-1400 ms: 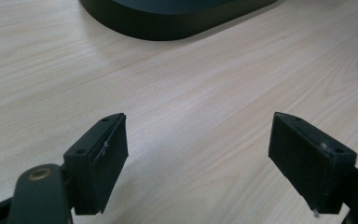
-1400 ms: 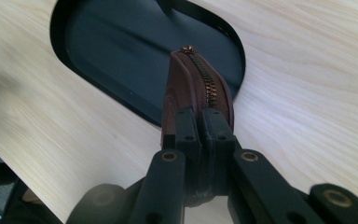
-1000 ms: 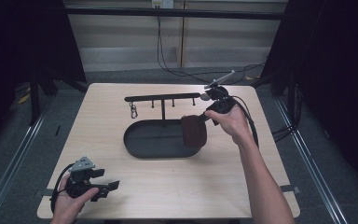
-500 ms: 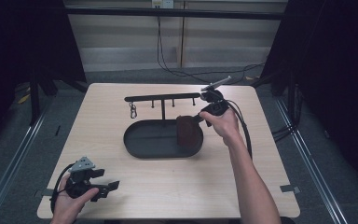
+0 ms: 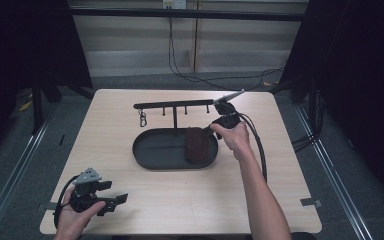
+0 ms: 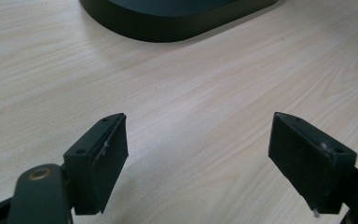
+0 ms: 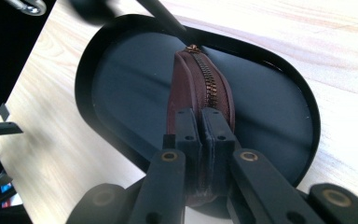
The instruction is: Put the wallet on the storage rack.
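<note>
1. Our right gripper (image 7: 200, 122) is pinched tight on the pouch (image 7: 200, 88), its jaws clamping the near end just by the zip. We hold it on edge, zip up, probably so it goes down into the tray (image 5: 152, 150) without flopping.
2. In the high view the pouch (image 5: 196, 144) stands over the right end of the tray, inside the rim. We cannot tell whether its bottom edge touches the tray floor.
3. Our left gripper (image 5: 111, 197) rests near the front left corner of the worktop (image 5: 130, 115), well apart from the tray. Its jaws are spread wide with nothing between them; it looks parked, out of the right arm's way.
4. The rack (image 5: 175, 105) stands behind the tray, a dark bar on a post with short pegs hanging under it. A small metal clip (image 5: 142, 119) dangles near its left end.
5. The pouch is dark brown, leather-like, with a rounded outline and a brass-toned zip along its top edge. It looks soft, so the grip should bite without slipping.
6. The tray is a shallow black oval with a low rim and a smooth, slightly glossy floor.
7. The worktop is pale wood-grain laminate, matt and flat.
</note>
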Motion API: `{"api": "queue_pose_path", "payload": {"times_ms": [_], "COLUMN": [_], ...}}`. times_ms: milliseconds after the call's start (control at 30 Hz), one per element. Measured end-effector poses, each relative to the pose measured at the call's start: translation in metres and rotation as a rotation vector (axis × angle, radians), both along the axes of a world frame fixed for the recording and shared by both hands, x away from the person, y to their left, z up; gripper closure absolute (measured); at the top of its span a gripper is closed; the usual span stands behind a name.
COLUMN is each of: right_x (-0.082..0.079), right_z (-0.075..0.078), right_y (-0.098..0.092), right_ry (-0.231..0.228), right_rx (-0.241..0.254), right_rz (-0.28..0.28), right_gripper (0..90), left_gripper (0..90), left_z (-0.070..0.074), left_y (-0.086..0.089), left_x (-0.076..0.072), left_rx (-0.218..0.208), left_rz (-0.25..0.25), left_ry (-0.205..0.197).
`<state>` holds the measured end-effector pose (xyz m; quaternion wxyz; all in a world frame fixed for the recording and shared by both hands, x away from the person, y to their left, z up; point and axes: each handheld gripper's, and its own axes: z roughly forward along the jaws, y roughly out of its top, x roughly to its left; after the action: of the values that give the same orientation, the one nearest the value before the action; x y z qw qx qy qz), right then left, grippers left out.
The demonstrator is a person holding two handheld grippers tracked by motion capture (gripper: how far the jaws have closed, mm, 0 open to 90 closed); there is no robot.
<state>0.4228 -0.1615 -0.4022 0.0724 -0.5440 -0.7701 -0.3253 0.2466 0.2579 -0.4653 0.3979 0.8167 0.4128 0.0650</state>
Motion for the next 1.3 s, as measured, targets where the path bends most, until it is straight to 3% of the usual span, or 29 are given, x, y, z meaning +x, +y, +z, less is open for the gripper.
{"api": "queue_pose_path", "payload": {"times_ms": [200,467,600,733,933,1133,1300], "right_x": [0.002,0.006,0.007,0.006,0.005,0.002,-0.003], "right_z": [-0.006,-0.03,-0.039,-0.042,-0.043,-0.046,-0.046], "right_y": [-0.003,-0.008,-0.009,-0.011,-0.011,-0.017,-0.02], "right_ry": [0.009,0.016,0.006,-0.001,-0.019,-0.028,-0.08], "right_rx": [0.016,0.035,0.024,-0.009,-0.016,-0.004,0.009], "right_rz": [-0.029,-0.061,-0.079,-0.09,-0.104,-0.116,-0.116], "right_gripper": [86.1,85.2,84.7,83.9,83.7,78.1,63.2], "left_gripper": [19.7,19.7,19.8,19.8,19.8,19.8,19.8], "left_z": [0.0,0.0,0.0,0.0,0.0,0.0,0.0], "left_y": [0.0,0.001,0.001,0.001,0.001,0.0,0.001], "left_x": [0.0,0.0,0.0,0.001,0.0,0.0,0.001], "left_rx": [0.002,0.0,-0.001,0.001,-0.002,0.004,0.004], "left_rz": [-0.001,-0.005,-0.002,0.0,-0.004,-0.005,-0.006], "left_ry": [0.001,0.002,0.005,0.003,0.004,0.001,0.003]}}
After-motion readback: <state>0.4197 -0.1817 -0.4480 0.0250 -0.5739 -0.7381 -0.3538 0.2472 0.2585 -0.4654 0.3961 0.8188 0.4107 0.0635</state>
